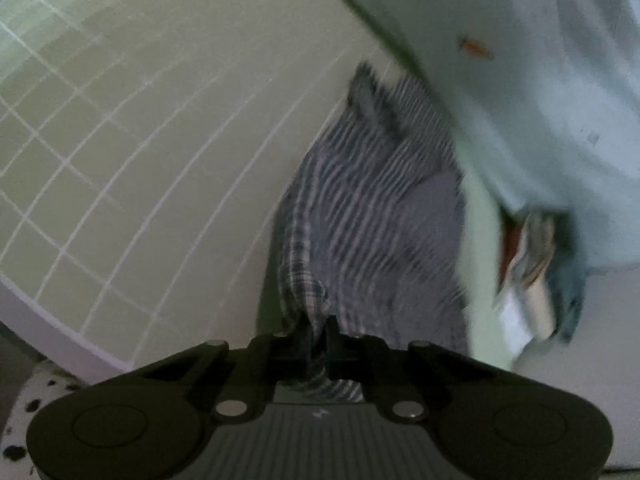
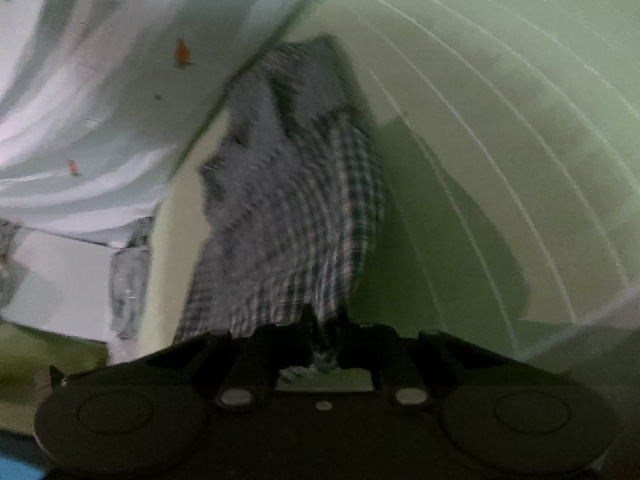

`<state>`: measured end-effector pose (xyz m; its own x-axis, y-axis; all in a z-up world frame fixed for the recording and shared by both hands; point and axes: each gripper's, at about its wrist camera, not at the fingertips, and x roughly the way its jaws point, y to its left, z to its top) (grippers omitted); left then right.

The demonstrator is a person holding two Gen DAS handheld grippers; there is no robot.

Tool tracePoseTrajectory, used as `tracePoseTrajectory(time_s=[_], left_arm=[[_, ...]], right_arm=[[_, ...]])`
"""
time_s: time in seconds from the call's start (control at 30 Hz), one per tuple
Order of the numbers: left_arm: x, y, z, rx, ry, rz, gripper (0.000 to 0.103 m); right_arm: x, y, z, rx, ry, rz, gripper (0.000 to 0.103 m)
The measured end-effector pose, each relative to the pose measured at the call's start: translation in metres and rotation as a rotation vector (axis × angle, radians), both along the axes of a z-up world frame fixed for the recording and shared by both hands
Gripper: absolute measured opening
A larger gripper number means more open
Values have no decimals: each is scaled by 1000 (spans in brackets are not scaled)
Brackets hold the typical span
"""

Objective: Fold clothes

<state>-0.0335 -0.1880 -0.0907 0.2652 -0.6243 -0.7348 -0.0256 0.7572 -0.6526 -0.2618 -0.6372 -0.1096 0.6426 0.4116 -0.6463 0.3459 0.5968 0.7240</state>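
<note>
I count one checked garment [image 1: 360, 200], pinched at two places, one by each of my two grippers. My left gripper [image 1: 316, 330] has its fingers clenched on a bunched edge of the plaid cloth, which stretches away from the jaws over the pale green tiled surface [image 1: 140, 140]. My right gripper [image 2: 326, 330] is likewise clamped on a gathered fold of the same garment [image 2: 288, 208], the fabric rising from between its fingers and spreading out ahead. Both grippers point forward along the cloth, so the garment hangs or stretches between them, lifted off whatever lies beneath. Beside it is one light blue sheet [image 1: 520, 80] with small orange motifs; I make out two of those in the right view and one in the left. Near the sheet's lower edge sits a blurred bundle of something [image 1: 532, 256] I cannot identify. Both views are smeared, so the garment's type, its far edge and any sleeves or collar are hard to make out.
</note>
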Motion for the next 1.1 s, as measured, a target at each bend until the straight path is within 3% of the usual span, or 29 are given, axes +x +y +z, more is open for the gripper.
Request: tracePoseTrajectory(time_s=[0.27, 0.37, 0.57, 0.8, 1.1], left_arm=[[-4, -15, 30, -98, -80, 241, 4], [-3, -19, 42, -131, -104, 289, 4], [14, -38, 67, -135, -159, 287, 3], [42, -51, 81, -162, -166, 278, 3], [89, -68, 71, -204, -64, 304, 3]], right_arm=[[30, -41, 19, 181, -99, 71, 9], [43, -49, 22, 245, -112, 63, 9], [65, -58, 34, 309, -148, 25, 9], [91, -67, 40, 374, -177, -49, 9], [131, -83, 45, 397, -155, -100, 9]])
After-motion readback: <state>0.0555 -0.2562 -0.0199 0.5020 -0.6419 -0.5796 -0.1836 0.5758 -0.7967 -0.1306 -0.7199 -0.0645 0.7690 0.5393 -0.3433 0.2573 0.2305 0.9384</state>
